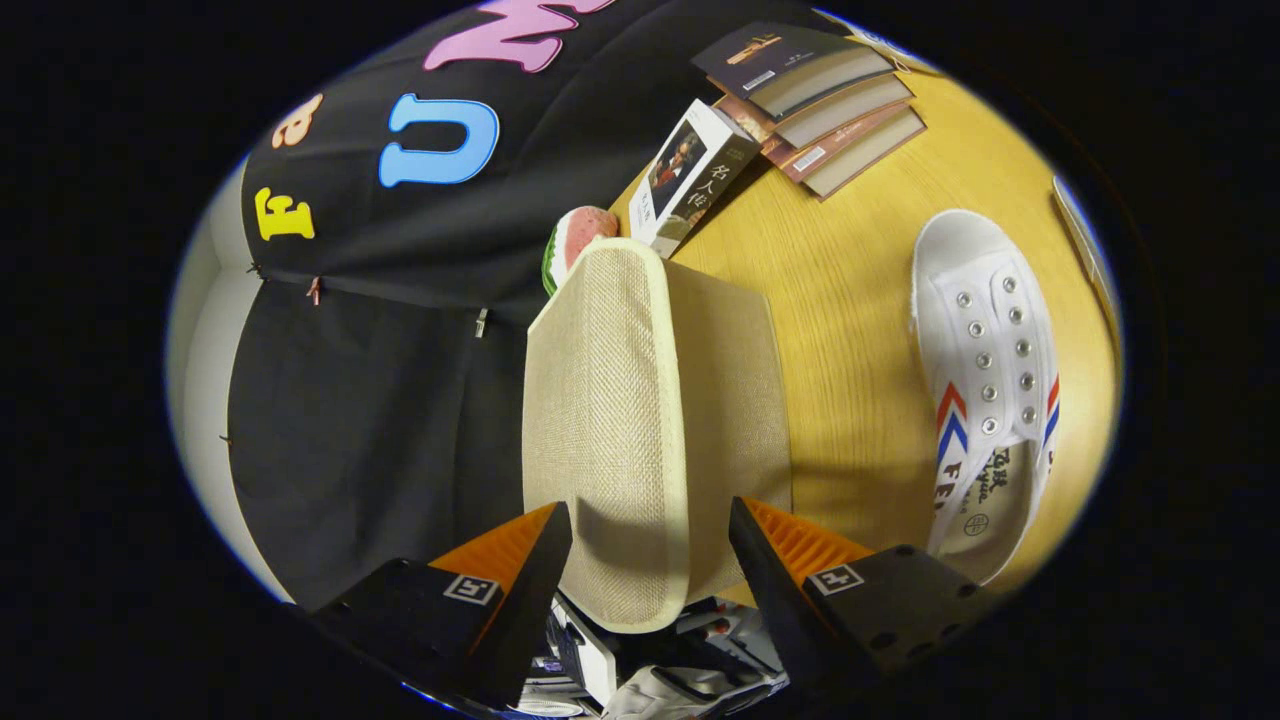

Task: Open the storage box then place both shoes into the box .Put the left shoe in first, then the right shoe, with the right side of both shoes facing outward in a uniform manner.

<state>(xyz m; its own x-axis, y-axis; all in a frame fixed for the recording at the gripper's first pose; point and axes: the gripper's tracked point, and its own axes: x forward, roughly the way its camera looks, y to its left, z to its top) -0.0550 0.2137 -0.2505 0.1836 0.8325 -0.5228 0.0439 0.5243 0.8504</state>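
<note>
And here are the tongs, two wedge-shaped fingers tapering to thin edges up front, ribbed grip faces on their inner slopes. Each sits on a blocky housing, and each housing carries a small square black-and-white marker tag on top. The right housing shows round screw holes along its side. Between them, pale moulded parts and dark cable-like bits

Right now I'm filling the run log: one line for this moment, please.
stage: opening box | tongs: open, astride raised beige lid, not pressing | white shoe: on wooden table, beside box | books: beyond
</note>
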